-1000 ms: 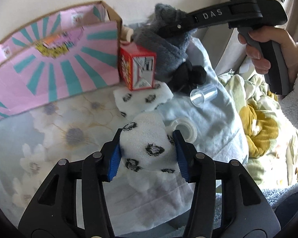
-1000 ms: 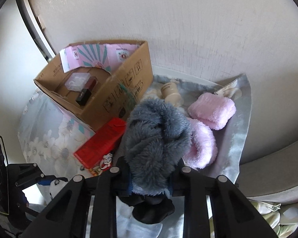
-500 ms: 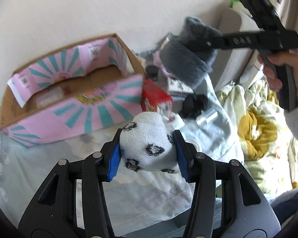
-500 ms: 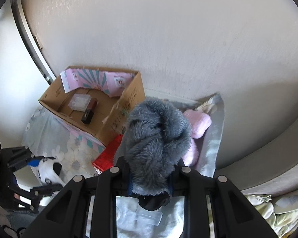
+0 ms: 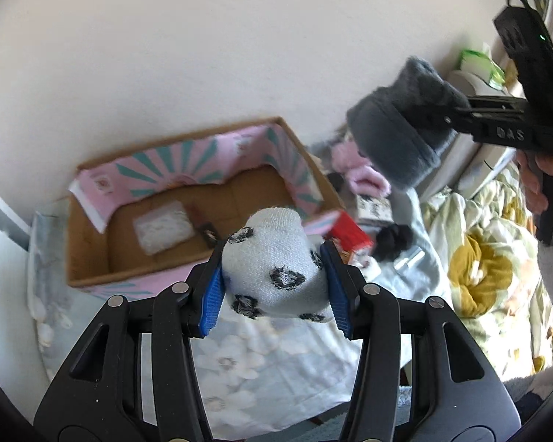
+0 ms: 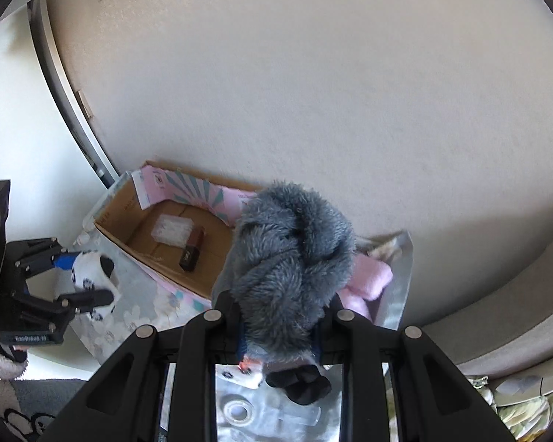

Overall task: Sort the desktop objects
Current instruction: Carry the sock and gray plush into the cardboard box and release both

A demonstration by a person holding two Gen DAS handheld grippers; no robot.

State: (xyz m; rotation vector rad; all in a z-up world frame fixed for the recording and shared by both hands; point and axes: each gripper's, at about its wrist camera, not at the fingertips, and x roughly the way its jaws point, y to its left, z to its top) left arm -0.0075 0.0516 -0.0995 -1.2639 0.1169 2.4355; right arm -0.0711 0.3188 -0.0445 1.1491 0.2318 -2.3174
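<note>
My left gripper [image 5: 274,287] is shut on a rolled white sock with black spots [image 5: 274,261] and holds it in the air in front of the open cardboard box [image 5: 92,258]. It also shows in the right wrist view [image 6: 92,276]. My right gripper [image 6: 280,331] is shut on a fluffy grey sock bundle [image 6: 291,258], held high to the right of the box [image 6: 129,235]. The grey bundle also shows in the left wrist view [image 5: 398,136].
The box holds a clear packet [image 5: 162,226] and a dark lipstick [image 6: 192,248]. A red carton [image 5: 350,234], a black item [image 5: 390,241], pink fluffy socks [image 6: 372,280] and a tape roll [image 6: 236,410] lie on the flowered cloth [image 5: 258,368]. A wall stands behind.
Both grippers have risen with their socks. The box's inside has come into view from above, and the table items look smaller and lower.
</note>
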